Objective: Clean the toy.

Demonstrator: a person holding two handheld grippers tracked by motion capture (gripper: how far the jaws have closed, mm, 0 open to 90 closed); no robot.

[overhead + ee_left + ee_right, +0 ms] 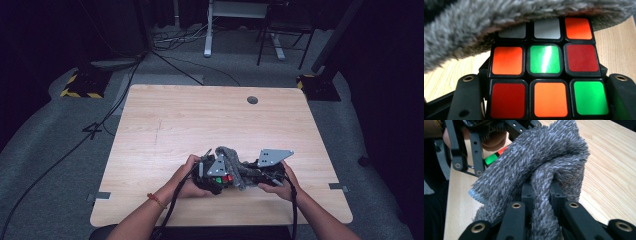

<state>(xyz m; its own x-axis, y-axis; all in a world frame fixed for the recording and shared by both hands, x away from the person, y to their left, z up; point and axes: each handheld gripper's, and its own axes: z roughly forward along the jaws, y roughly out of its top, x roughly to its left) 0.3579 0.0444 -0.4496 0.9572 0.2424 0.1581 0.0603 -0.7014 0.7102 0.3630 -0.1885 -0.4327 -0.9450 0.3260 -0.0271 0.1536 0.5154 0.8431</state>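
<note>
A colour puzzle cube [545,72] with red, orange, green and grey stickers sits between the black jaws of my left gripper [544,100], which is shut on it. A fluffy grey cloth [541,170] drapes over the cube's top edge [474,27]. My right gripper [541,195] is shut on a bunched fold of that cloth. In the high view the left gripper [216,176] and the right gripper [260,172] meet near the table's front edge, with the cloth [235,162] heaped between them and a bit of the cube [226,178] showing.
The light wooden table [200,120] carries a round grommet [252,100] at the far side. Cables [170,210] trail from both grippers toward the person. Desk legs and a chair [280,35] stand on the floor beyond the table.
</note>
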